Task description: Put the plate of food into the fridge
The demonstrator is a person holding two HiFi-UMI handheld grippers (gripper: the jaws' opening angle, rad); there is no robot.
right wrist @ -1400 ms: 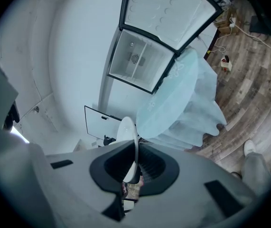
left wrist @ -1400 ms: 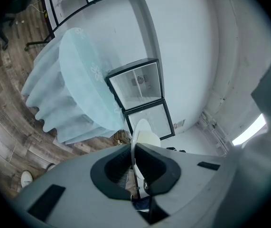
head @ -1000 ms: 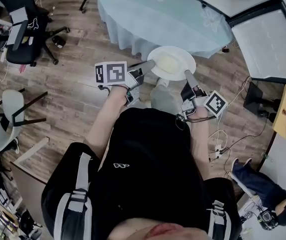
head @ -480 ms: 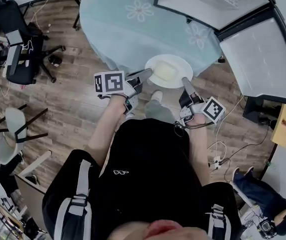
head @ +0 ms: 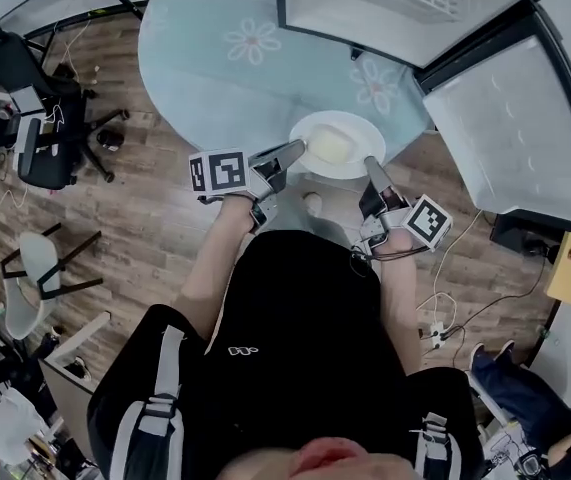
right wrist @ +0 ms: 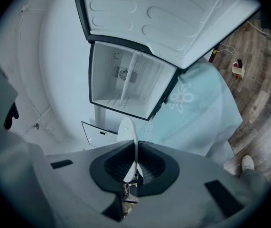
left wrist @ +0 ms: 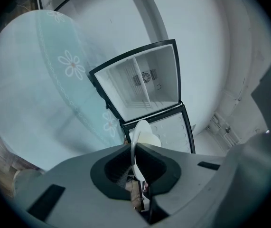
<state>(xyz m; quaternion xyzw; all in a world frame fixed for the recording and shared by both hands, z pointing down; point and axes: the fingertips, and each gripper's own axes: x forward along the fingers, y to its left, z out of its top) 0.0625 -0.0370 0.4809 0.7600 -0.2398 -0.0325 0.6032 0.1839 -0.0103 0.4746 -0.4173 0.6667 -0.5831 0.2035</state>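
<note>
A white plate [head: 337,144] with a pale yellow slab of food is held level between my two grippers, over the edge of the round table. My left gripper [head: 300,148] is shut on the plate's left rim, and my right gripper [head: 371,163] is shut on its right rim. In the left gripper view the plate [left wrist: 140,139] shows edge-on between the shut jaws of the left gripper [left wrist: 135,158]. The right gripper [right wrist: 136,158] pinches the plate's rim [right wrist: 128,129] the same way. The fridge [head: 395,8] stands open ahead, its white inside [left wrist: 147,82] bare.
The fridge door [head: 500,118] swings out to the right. A round table under a pale blue flowered cloth [head: 215,58] stands ahead on the left. Office chairs [head: 40,138] are at the left. Cables and a power strip [head: 435,313] lie on the wooden floor at the right.
The person has moved forward with the plate. The table and the open fridge have come nearer, and both grippers keep their hold on the rims.
</note>
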